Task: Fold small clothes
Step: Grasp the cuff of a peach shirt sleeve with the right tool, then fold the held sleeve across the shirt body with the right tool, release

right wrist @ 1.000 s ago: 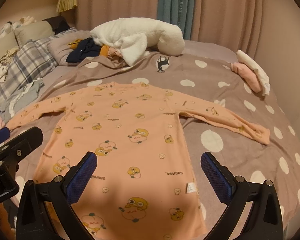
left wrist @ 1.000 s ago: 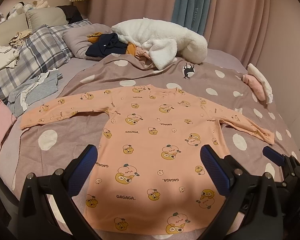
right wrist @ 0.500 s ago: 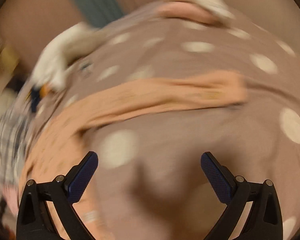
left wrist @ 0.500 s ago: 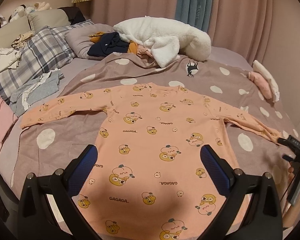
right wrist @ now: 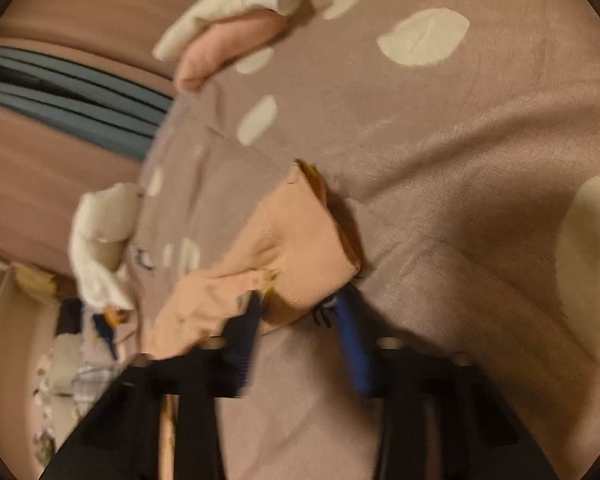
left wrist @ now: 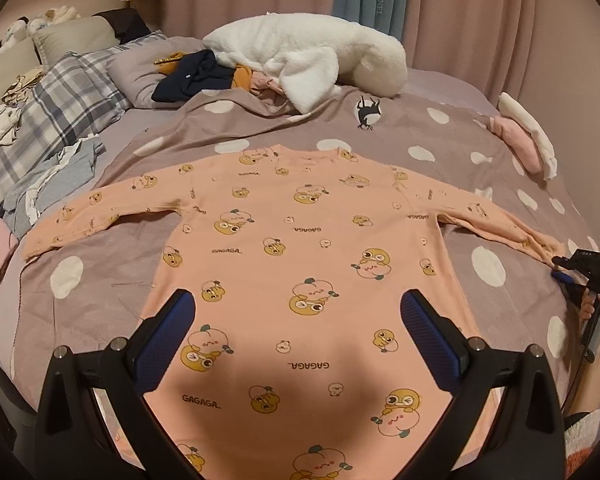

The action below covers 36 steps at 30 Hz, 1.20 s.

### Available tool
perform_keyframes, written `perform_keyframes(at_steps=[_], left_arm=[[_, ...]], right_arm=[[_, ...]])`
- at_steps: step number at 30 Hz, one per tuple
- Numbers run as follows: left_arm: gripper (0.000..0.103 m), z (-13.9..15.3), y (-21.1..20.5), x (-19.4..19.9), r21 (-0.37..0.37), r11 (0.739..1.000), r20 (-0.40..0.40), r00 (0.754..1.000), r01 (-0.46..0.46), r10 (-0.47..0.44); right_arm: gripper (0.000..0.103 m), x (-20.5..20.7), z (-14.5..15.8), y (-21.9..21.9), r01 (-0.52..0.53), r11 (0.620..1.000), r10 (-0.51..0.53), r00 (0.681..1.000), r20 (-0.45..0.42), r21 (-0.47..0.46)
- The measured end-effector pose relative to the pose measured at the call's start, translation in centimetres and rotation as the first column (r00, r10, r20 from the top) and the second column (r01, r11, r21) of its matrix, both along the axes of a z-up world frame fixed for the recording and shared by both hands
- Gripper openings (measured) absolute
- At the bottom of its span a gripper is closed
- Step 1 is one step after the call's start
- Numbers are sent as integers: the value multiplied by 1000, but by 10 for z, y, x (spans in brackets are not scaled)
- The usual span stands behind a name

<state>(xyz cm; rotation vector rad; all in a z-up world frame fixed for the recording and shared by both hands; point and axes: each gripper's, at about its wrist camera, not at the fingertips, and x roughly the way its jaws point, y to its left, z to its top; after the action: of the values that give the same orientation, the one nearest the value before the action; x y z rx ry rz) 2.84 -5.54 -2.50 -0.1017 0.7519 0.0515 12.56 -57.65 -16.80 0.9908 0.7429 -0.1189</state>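
In the left wrist view, the peach shirt point(left wrist: 300, 264) lay flat, front down or up I could not tell, on the dotted blanket point(left wrist: 452, 128). The left gripper point(left wrist: 298, 332) hovered over its hem, tilted downward, jaws wide and empty. Far right, the right gripper point(left wrist: 560, 270) met the sleeve cuff point(left wrist: 548, 246), a hand point(left wrist: 598, 312) behind it.

In the right wrist view (blurred), the right gripper point(right wrist: 296, 312) had just been closing, the cuff point(right wrist: 304, 240) between its jaws; whether the pads point(right wrist: 350, 332) already pinched was unclear. The sleeve fold appeared to be starting; next, a firm pinch, then carrying the cuff across the chest.
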Motion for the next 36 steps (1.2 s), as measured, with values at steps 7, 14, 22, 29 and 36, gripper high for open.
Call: perform_keyframes(at_steps=[7, 14, 22, 29, 36], left_arm=[[103, 12, 26, -12, -45, 998, 32, 998, -44, 46], [103, 34, 81, -33, -80, 977, 95, 975, -195, 203], [103, 43, 164, -63, -191, 929, 149, 927, -315, 345], [103, 44, 215, -83, -190, 891, 203, 871, -413, 447], [103, 38, 238, -91, -152, 885, 200, 864, -439, 463]], right_arm=[[7, 5, 49, 18, 31, 998, -26, 993, 116, -47], [7, 47, 135, 134, -149, 970, 191, 956, 221, -190], [7, 120, 157, 388, -484, 787, 575, 801, 170, -381], [7, 148, 98, 556, -676, 613, 744, 668, 11, -409], [42, 135, 73, 613, -838, 477, 866, 500, -21, -266]])
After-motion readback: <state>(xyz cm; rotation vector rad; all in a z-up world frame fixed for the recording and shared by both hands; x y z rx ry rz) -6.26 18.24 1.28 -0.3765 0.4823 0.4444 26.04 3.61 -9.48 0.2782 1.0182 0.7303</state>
